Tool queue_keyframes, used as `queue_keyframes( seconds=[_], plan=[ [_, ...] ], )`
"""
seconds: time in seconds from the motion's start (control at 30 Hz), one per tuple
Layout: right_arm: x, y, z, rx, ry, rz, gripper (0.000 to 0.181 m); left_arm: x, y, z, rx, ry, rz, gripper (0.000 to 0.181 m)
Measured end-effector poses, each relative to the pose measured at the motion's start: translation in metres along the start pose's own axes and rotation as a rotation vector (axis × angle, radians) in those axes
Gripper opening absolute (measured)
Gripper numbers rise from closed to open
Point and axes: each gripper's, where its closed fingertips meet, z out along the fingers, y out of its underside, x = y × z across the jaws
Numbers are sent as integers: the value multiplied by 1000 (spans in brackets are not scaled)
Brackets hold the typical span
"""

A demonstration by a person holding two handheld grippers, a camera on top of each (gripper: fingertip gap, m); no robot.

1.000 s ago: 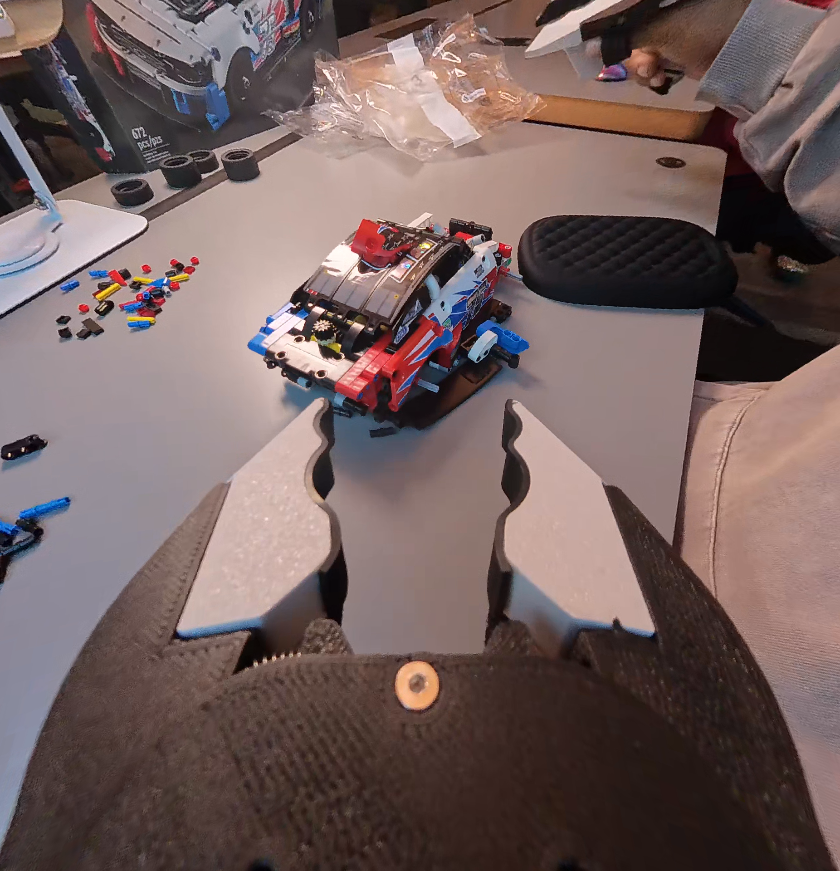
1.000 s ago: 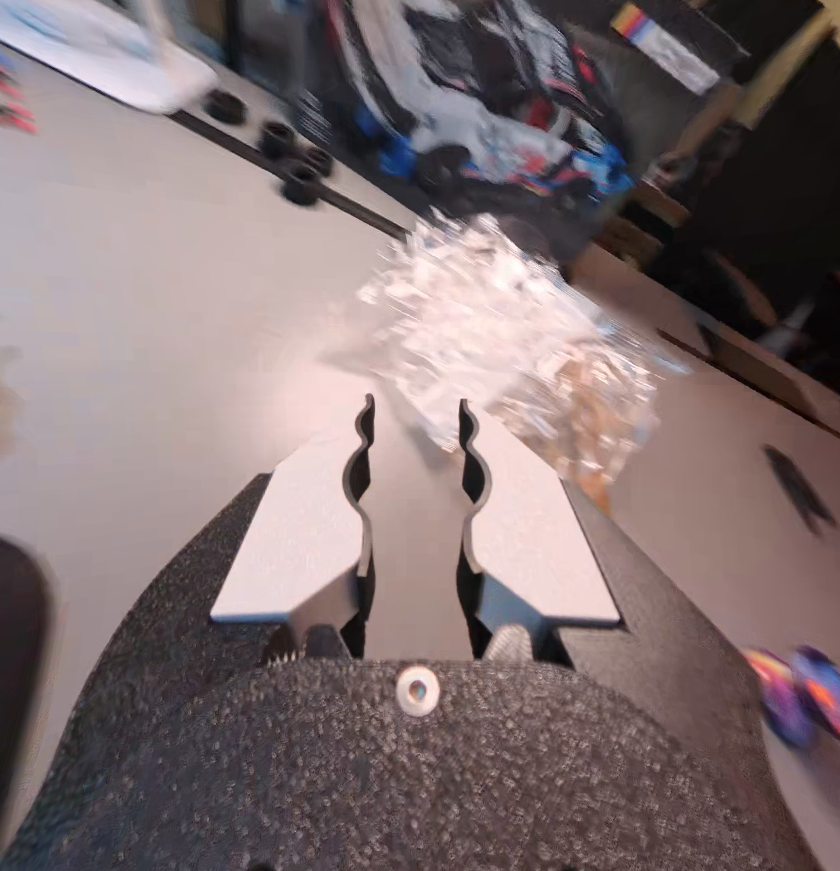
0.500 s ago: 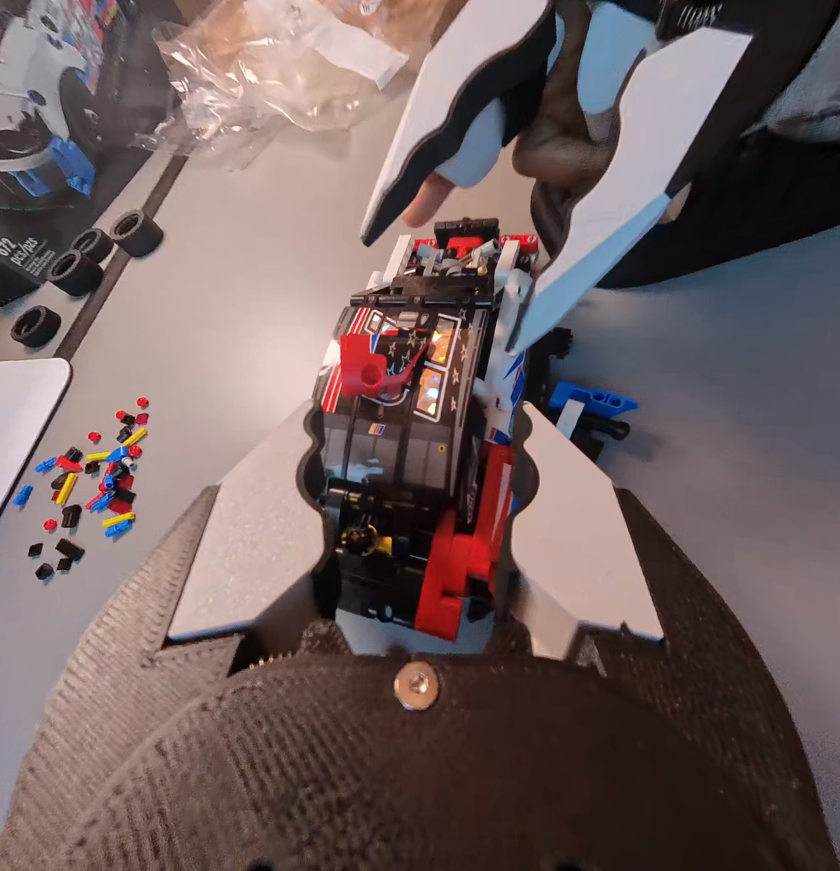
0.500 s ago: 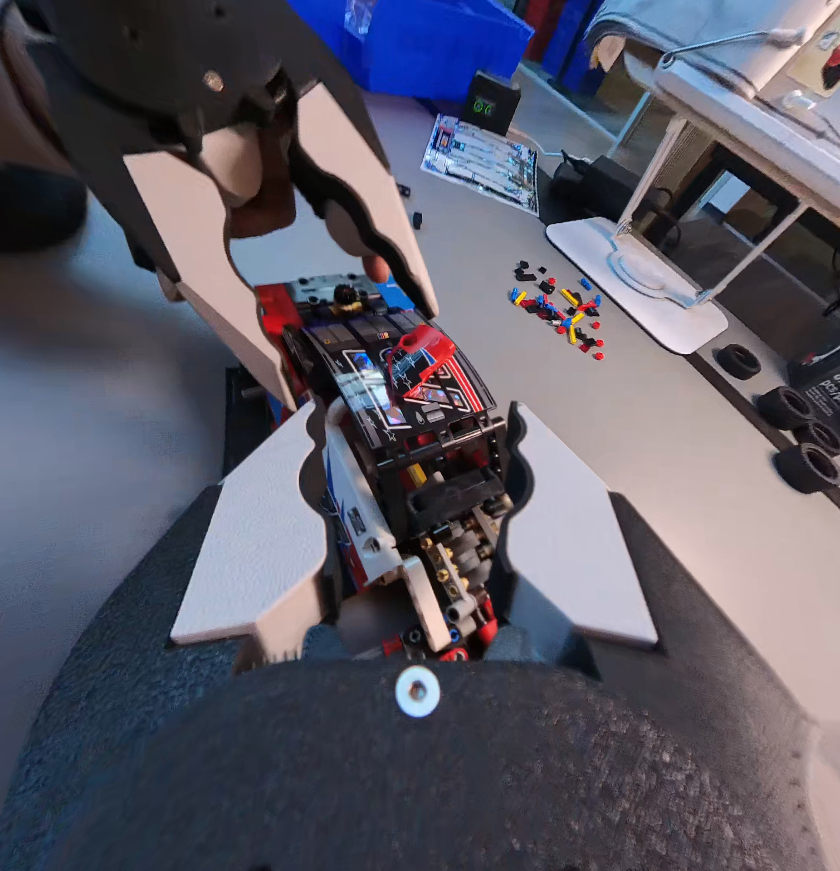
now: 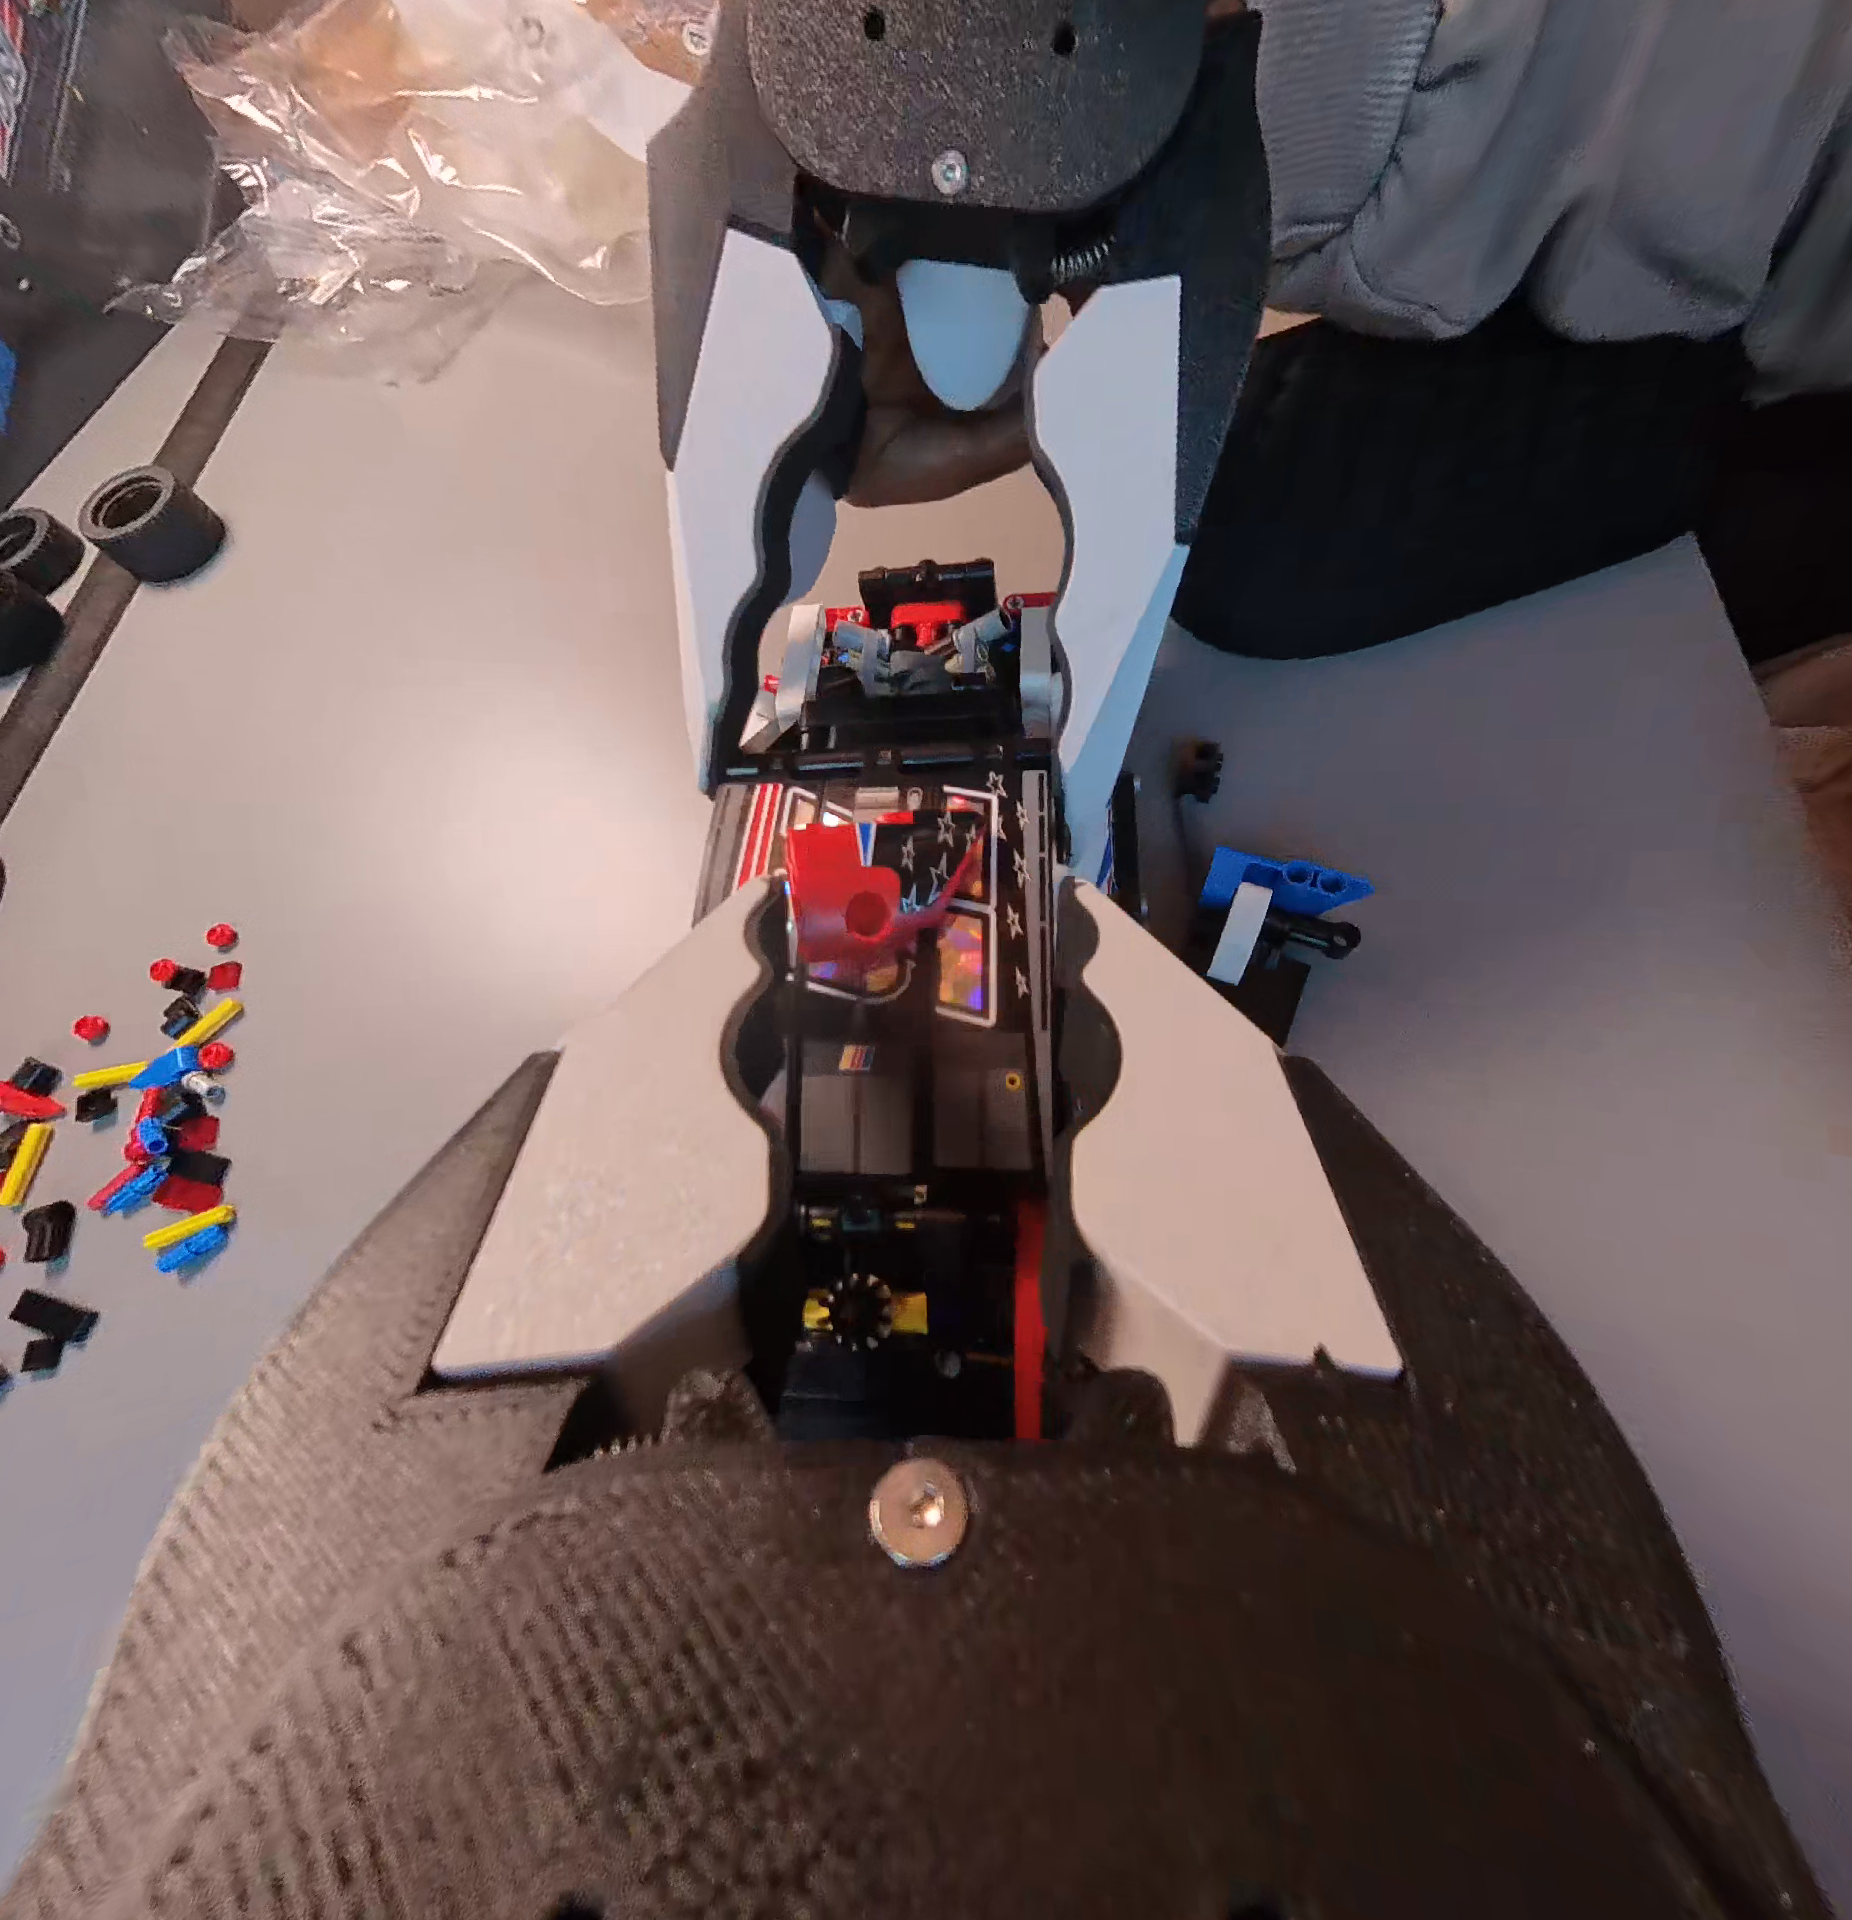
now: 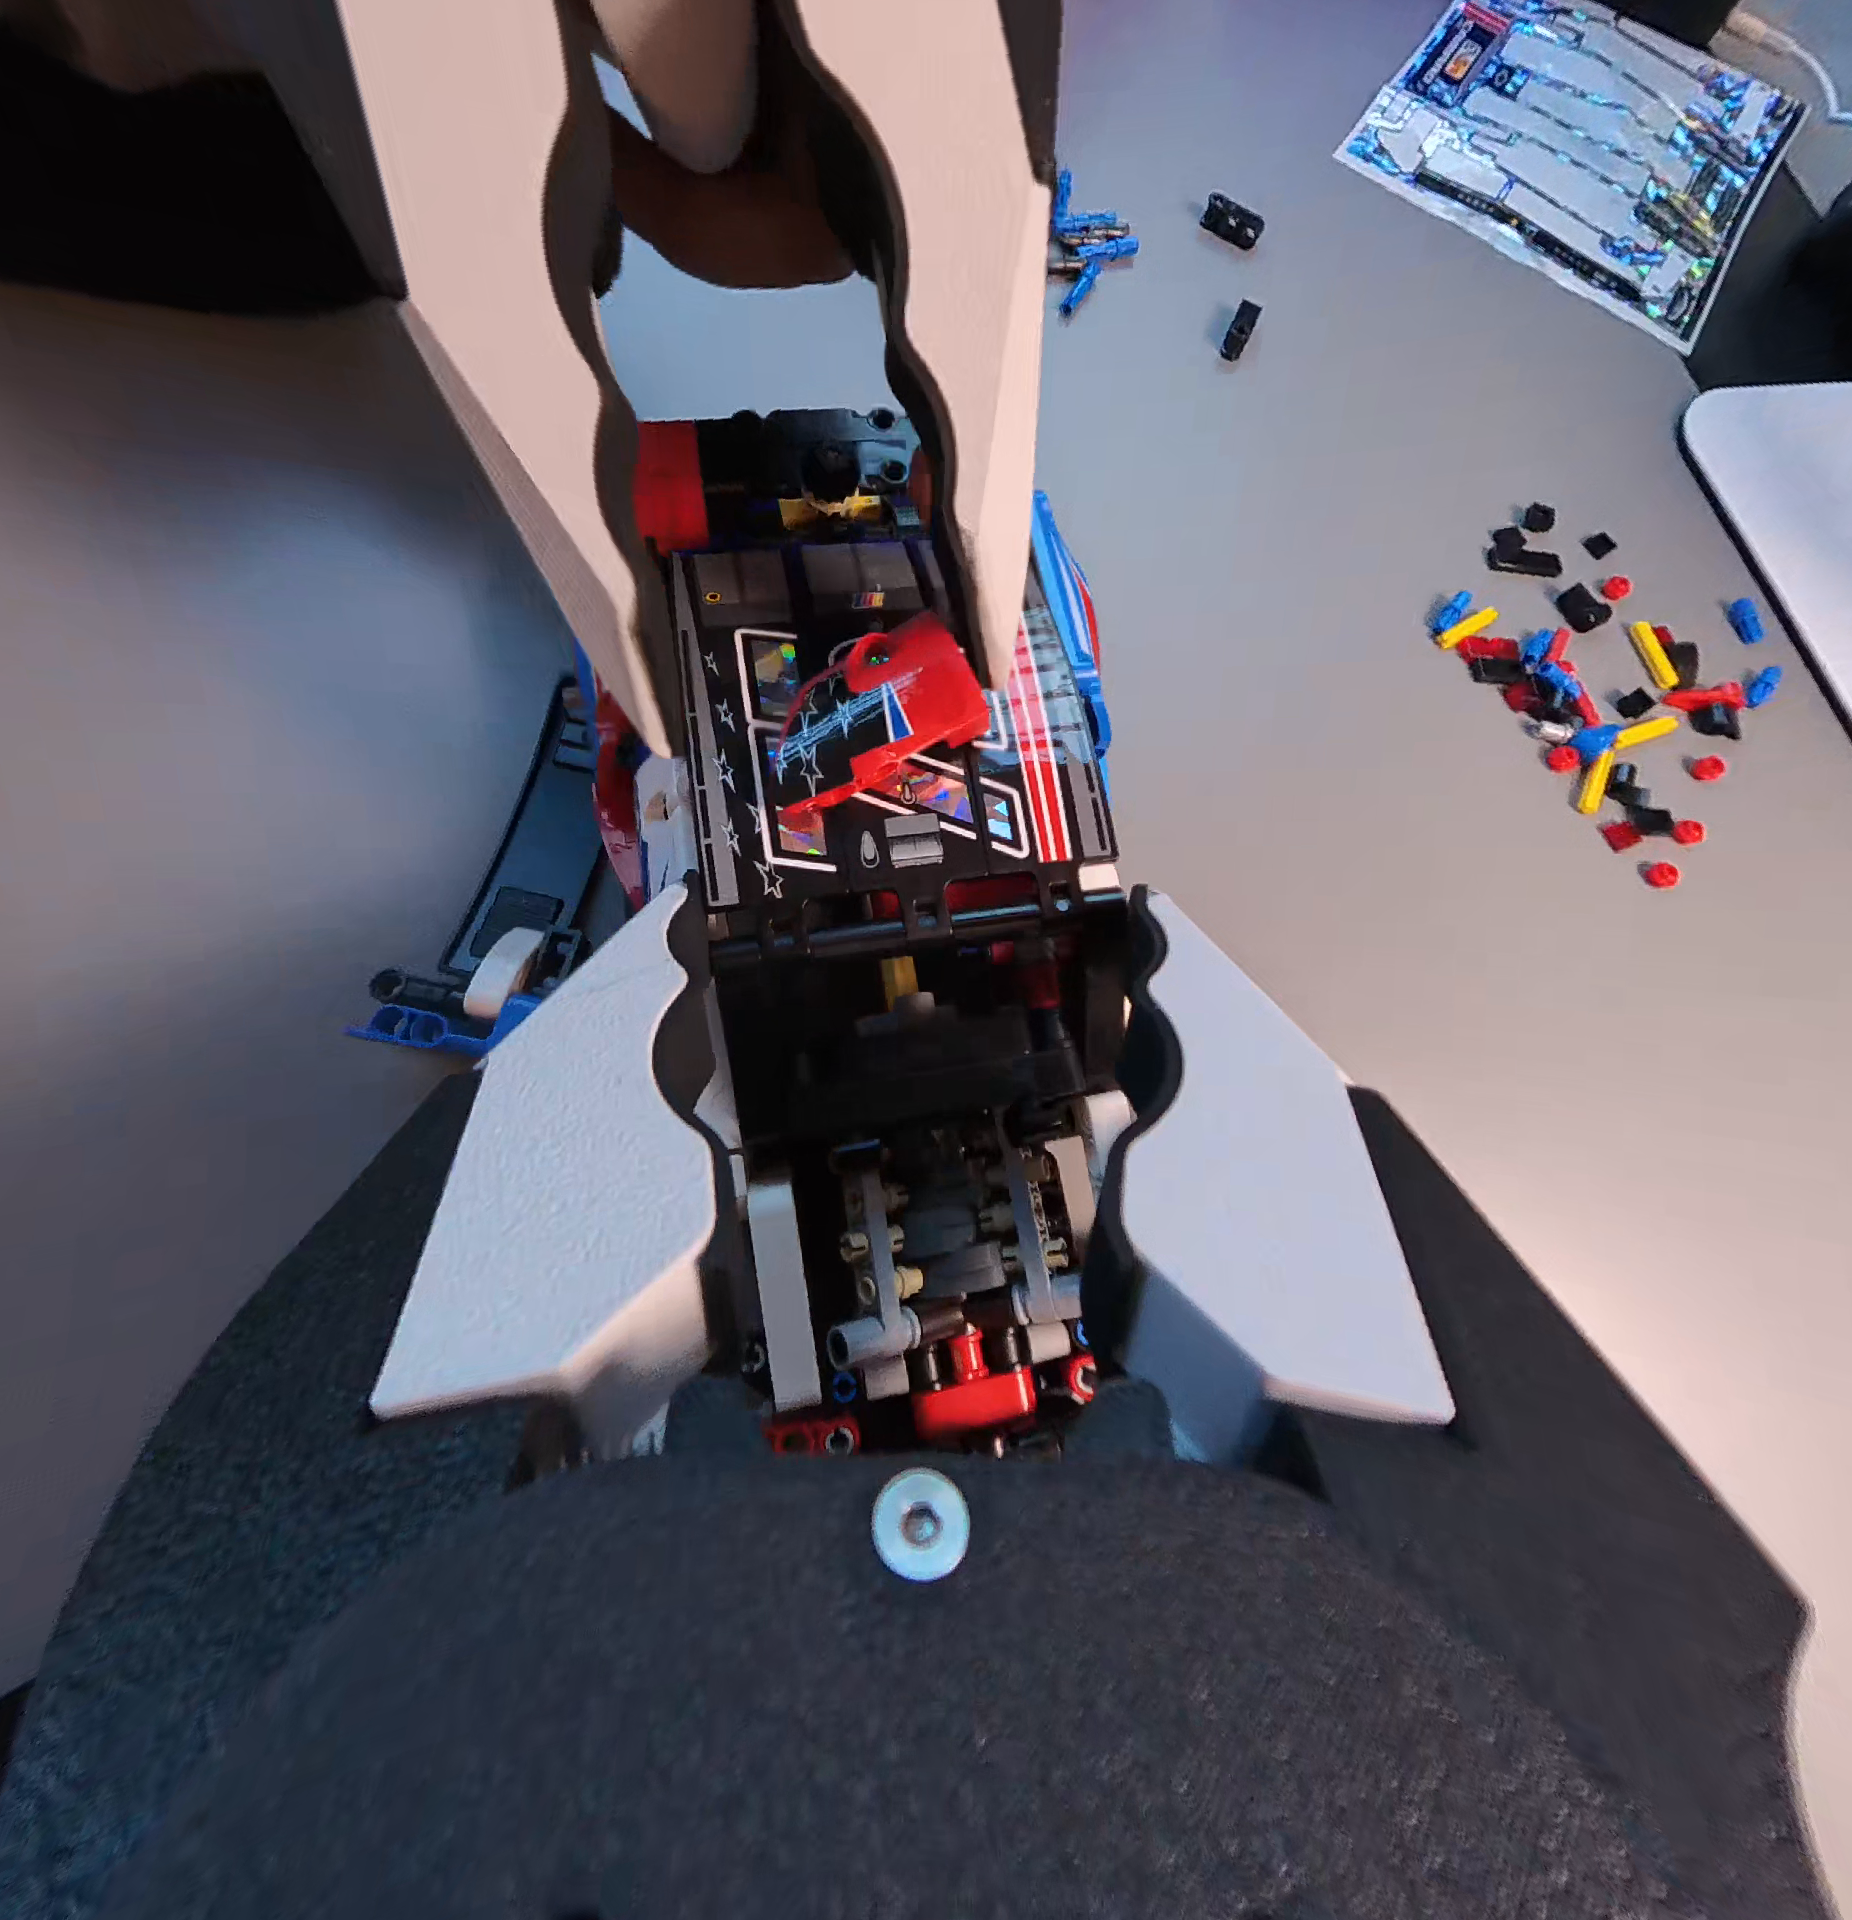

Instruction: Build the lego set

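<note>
The front half of the toy car (image 5: 906,1049) is being gripped between the fingers of the left gripper (image 5: 906,914), whose jaws are pressed against its two sides. The rear half of the car (image 6: 901,935) is being clamped in the same way by the right gripper (image 6: 906,914). The two grippers are being held nose to nose along the length of the car, with their fingertips almost meeting at its middle; each is being seen end-on in the other's view. A red piece (image 5: 839,909) is being carried tilted on the black roof, between the two sets of fingertips. A hand (image 5: 932,436) is being glimpsed behind the right gripper, and a grey sleeve (image 5: 1587,156) is being seen above it.

The car is being held over the grey bench (image 5: 434,727), near its edge; whether it is resting on the surface cannot be told. A blue and black sub-assembly (image 5: 1270,935) is lying on the bench just beside the car. A scatter of small loose pieces (image 5: 111,1132) in red, yellow, blue and black is lying well apart on the other side. Black tyres (image 5: 70,561) are being kept further along that side, and a crumpled clear plastic bag (image 5: 402,177) is lying beyond them, towards the far edge. In the right wrist view, a sticker sheet (image 6: 1576,156) is lying towards a far corner, with a few blue pins (image 6: 1088,244) near it.
</note>
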Motion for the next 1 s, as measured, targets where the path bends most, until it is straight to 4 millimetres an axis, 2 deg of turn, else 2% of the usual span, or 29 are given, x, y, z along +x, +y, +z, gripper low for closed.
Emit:
queue_keyframes(
  seconds=[0.13, 0.23, 0.3, 0.4, 0.47, 0.57, 0.7, 0.8, 0.87, 1.0],
  plan=[
    [0, -9, 9, 40, -13, -20, 76, 1, 0, -1, 10, 53, -9, 42],
    [2, -12, 9, 77, 14, -35, 75, 1, 0, -2, 13, 65, 7, 40],
    [3, -14, 3, 99, 42, -26, 73, 0, -1, -3, 37, 60, 17, 40],
    [0, -32, -15, 205, 65, 11, 61, -2, -4, -7, 93, 34, 49, 39],
    [1, -47, -27, 292, 64, 119, 39, -2, -8, -11, 132, 11, 78, 39],
    [-3, -58, -30, 363, -19, 307, 31, -6, -15, -18, 178, -57, 128, 39],
    [-7, -66, -20, 408, -124, 512, 28, -6, -24, -27, 221, -121, 196, 39],
    [-8, -68, -11, 413, -171, 599, 20, -6, -27, -31, 230, -166, 254, 39],
    [-8, -73, -12, 437, -201, 623, 6, -7, -26, -33, 222, -192, 281, 39],
    [-12, -82, -18, 496, -299, 688, 4, -3, -34, -41, 285, -194, 315, 39]
  ],
)
